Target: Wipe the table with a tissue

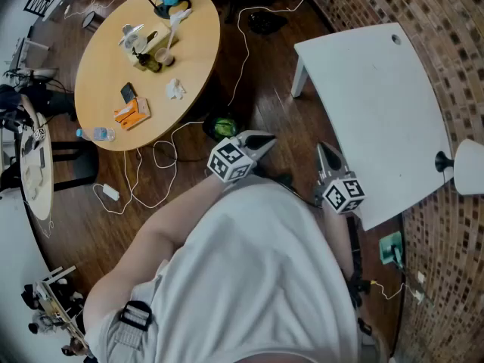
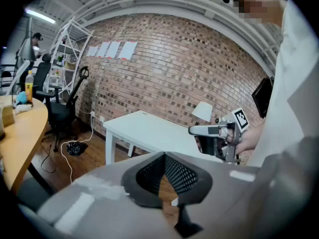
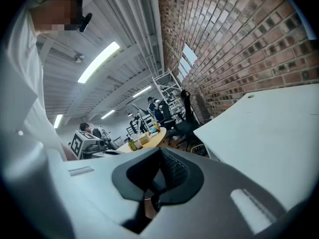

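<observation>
1. We hold both grippers level with our chest, standing on the wooden floor [image 1: 265, 66] between two tables
2. The left gripper [image 1: 269, 137] has its jaws clenched together, tip against tip, and nothing sits between them
3. The right gripper [image 1: 321, 149] is clenched in the same way and is just as empty; it hangs just beside the near edge of the white worktop [image 1: 378, 104]
4. The crumpled white tissue [image 1: 175, 89] lies on the round wooden worktop [image 1: 106, 59], near the edge that faces us and well apart from both grippers
5. On that same worktop we see a black phone [image 1: 128, 92] just beside the tissue, an orange packet [image 1: 132, 113] below it in the head view, and a clear bottle [image 1: 96, 134] lying on its side at the rim
6. A white lamp [image 1: 470, 166] stands at the white worktop's corner, close to the brick wall [image 1: 454, 44]
</observation>
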`<state>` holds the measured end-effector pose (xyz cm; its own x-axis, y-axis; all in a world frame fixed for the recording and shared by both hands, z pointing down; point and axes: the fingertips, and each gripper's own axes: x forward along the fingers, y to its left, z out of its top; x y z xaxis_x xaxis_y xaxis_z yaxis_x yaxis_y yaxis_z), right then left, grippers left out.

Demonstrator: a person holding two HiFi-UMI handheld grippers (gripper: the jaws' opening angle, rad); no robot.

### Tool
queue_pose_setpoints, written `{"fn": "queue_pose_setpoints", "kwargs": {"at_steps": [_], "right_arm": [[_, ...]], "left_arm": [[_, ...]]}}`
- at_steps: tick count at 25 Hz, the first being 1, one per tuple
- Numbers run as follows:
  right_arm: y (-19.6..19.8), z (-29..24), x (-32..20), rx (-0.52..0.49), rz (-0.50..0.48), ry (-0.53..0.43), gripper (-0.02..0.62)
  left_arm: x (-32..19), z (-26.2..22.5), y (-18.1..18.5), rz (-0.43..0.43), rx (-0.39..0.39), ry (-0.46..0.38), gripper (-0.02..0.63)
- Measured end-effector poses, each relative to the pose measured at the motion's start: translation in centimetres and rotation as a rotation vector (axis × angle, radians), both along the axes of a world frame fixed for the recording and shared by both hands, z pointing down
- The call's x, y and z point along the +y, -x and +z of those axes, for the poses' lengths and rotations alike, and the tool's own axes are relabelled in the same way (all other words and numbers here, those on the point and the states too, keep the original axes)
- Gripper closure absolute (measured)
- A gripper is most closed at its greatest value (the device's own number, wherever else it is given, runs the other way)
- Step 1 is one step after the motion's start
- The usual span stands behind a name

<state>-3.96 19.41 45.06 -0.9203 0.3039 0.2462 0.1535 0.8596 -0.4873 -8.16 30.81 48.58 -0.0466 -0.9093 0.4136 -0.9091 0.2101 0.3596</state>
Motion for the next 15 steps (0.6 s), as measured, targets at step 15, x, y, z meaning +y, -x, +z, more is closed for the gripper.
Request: {"fn": "queue_pose_setpoints", "kwargs": {"at_steps": [15], "right_arm": [[15.2,-1.9,9.1,0.013,-0.127,-0.077,0.588]], "left_arm": [[8.9,-0.1,14.8,-0.097,-0.005,-0.063,0.600]]}}
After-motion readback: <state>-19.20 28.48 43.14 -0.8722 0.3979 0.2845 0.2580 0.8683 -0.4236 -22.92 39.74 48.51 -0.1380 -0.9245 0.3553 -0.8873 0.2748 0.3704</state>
